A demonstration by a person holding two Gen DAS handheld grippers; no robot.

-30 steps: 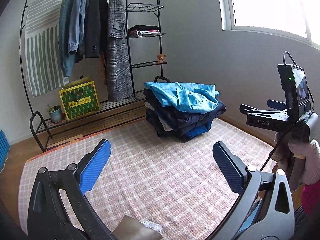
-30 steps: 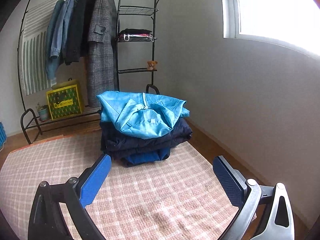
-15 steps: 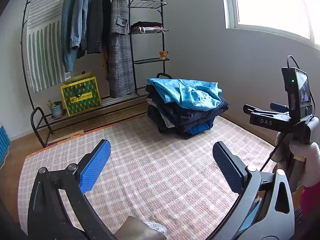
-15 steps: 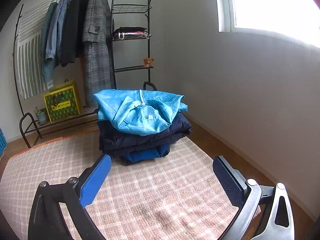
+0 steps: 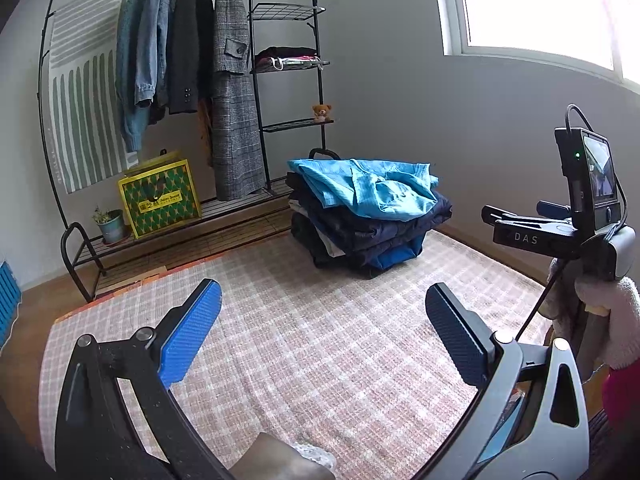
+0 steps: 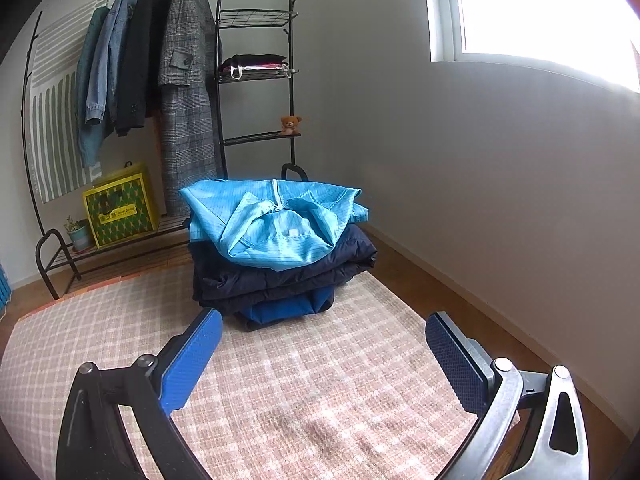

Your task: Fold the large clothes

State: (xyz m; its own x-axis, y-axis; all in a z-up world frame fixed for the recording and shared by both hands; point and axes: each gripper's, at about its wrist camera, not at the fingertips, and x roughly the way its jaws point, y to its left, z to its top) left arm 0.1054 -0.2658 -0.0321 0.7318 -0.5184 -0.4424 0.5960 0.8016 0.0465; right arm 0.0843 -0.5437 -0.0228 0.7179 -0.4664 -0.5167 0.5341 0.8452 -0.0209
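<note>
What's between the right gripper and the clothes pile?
Only bare checked rug. In the right wrist view, nothing lies between the open right gripper and the clothes pile; the left wrist view shows that stretch bare too.

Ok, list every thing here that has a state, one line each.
Left tool: open, empty.
Right tool: open, empty.
Light blue garment: loosely folded, topping the pile.
Clothes pile: stacked on the rug.
Coats: hanging on the rack.
</note>
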